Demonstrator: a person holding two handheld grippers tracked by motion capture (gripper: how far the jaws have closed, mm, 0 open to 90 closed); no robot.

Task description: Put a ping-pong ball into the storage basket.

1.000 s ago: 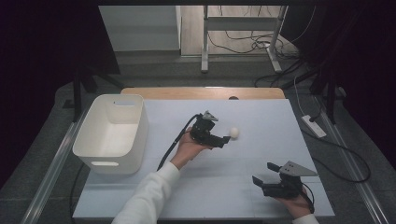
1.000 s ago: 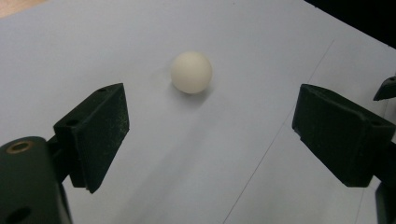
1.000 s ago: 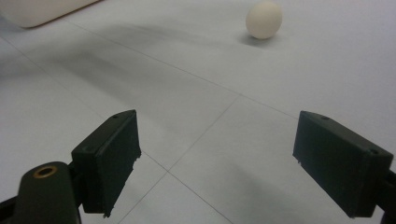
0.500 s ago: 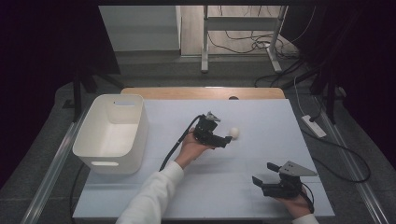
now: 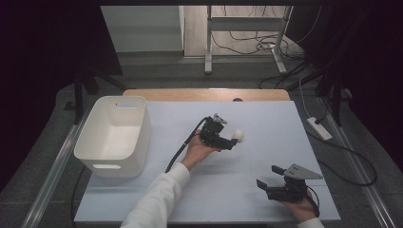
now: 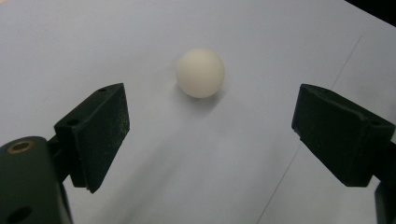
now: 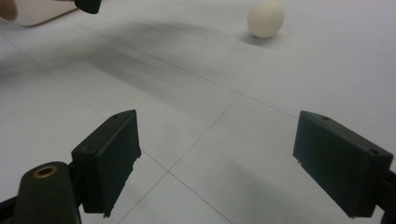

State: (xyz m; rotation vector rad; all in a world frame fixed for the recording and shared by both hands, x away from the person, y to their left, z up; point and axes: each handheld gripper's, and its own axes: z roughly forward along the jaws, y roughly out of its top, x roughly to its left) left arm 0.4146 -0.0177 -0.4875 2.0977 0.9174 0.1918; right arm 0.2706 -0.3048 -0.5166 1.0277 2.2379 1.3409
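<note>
A small white ball (image 5: 237, 135) lies on the pale table sheet (image 5: 266, 118), right of centre. My left gripper (image 5: 229, 138) is open, with its jaws pointing right at the ball from close by. In the left gripper view the ball (image 6: 200, 73) sits just beyond the two wide-apart jaws of the left gripper (image 6: 215, 116), touching neither. My right gripper (image 5: 269, 177) rests open near the front right of the table with nothing in it. The right gripper view looks past the right gripper (image 7: 219, 144) to the ball (image 7: 265, 18) farther off.
A white plastic bin (image 5: 142, 128) stands at the left of the table, and its corner (image 7: 28, 14) appears in the right gripper view. A wooden strip (image 5: 204, 94) runs along the far edge. Cables and a power strip (image 5: 319, 128) lie on the floor to the right.
My left gripper has edged a little to the right, closer to the ball. The ball and the right gripper have stayed in place.
</note>
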